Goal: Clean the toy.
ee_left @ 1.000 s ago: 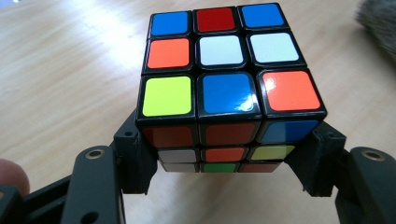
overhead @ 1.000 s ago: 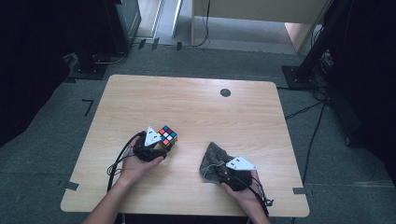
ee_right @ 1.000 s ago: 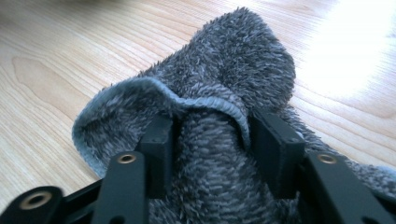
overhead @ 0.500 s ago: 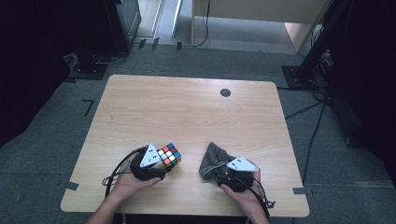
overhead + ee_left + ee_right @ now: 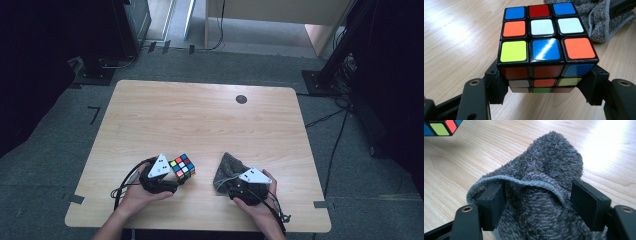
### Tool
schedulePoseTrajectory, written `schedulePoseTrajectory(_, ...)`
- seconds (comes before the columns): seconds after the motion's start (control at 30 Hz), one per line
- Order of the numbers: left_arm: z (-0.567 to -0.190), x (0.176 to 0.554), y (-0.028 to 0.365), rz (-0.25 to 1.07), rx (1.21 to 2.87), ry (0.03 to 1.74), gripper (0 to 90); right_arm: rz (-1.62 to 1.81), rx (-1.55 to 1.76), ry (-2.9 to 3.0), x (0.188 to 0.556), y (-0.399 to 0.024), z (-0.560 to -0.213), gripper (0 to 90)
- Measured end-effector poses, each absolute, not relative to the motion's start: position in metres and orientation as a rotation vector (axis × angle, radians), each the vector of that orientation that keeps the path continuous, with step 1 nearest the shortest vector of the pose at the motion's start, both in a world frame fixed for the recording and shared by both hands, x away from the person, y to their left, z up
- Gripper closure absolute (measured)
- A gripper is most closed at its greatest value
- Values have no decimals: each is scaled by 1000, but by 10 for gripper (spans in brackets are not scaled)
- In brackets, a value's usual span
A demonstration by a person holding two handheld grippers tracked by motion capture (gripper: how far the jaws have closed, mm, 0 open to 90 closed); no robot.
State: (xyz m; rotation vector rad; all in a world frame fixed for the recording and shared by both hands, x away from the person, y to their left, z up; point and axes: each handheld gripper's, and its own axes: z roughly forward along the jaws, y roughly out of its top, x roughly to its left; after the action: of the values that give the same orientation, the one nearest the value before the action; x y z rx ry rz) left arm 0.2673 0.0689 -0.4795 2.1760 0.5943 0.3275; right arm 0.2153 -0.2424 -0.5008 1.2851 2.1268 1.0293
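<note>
A scrambled puzzle cube (image 5: pixel 182 167) is clamped between the two black jaws of the left hand-held gripper (image 5: pixel 176 176), whose pads are pressed against the cube's opposite side faces, as is seen in the left gripper view (image 5: pixel 548 47). The cube is held near the front edge of the table (image 5: pixel 200 120), left of the table's middle, and it is turned so that one corner is directed away from the person; whether its underside is touching the table cannot be told. In the left gripper view, the cube's top face is seen to carry blue, red, orange, white and yellow-green squares. A grey fluffy cloth (image 5: pixel 229 170) is lying crumpled on the table just to the right of the cube, apart from it, with bare wood between the two. The right hand-held gripper (image 5: pixel 235 186) is placed at the near end of this cloth, and its jaws have just been opening. In the right gripper view the cloth (image 5: pixel 544 195) is seen bunched between the jaws, with its hemmed edge draped over the left jaw, while the right jaw is set beside the pile; no firm squeeze on the fabric is seen, so the cloth is taken as released. A small dark round spot (image 5: pixel 241 99) is seen at the far side of the table, well apart from the cube.
</note>
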Motion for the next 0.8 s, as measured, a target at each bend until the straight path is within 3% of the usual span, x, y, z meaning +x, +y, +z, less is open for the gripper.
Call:
schedulePoseTrajectory(0.17, -479, 267, 68, 324, 2175, 594, 339, 1018, 1302, 2157, 218, -239, -506, 283)
schedulePoseTrajectory(0.3, -479, 267, 65, 318, 2177, 584, 339, 936, 1307, 2180, 222, -236, -515, 353)
schedulePoseTrajectory(0.4, -479, 265, 64, 320, 2184, 572, 339, 945, 1335, 2161, 225, -239, -516, 429)
schedulePoseTrajectory(0.43, -480, 263, 64, 325, 2187, 568, 339, 939, 1353, 2149, 226, -241, -514, 518)
schedulePoseTrajectory(0.57, -481, 263, 66, 322, 2190, 580, 339, 958, 1385, 2127, 228, -246, -513, 649)
schedulePoseTrajectory(0.8, -478, 264, 63, 329, 2184, 560, 339, 1080, 1357, 2069, 223, -252, -501, 705)
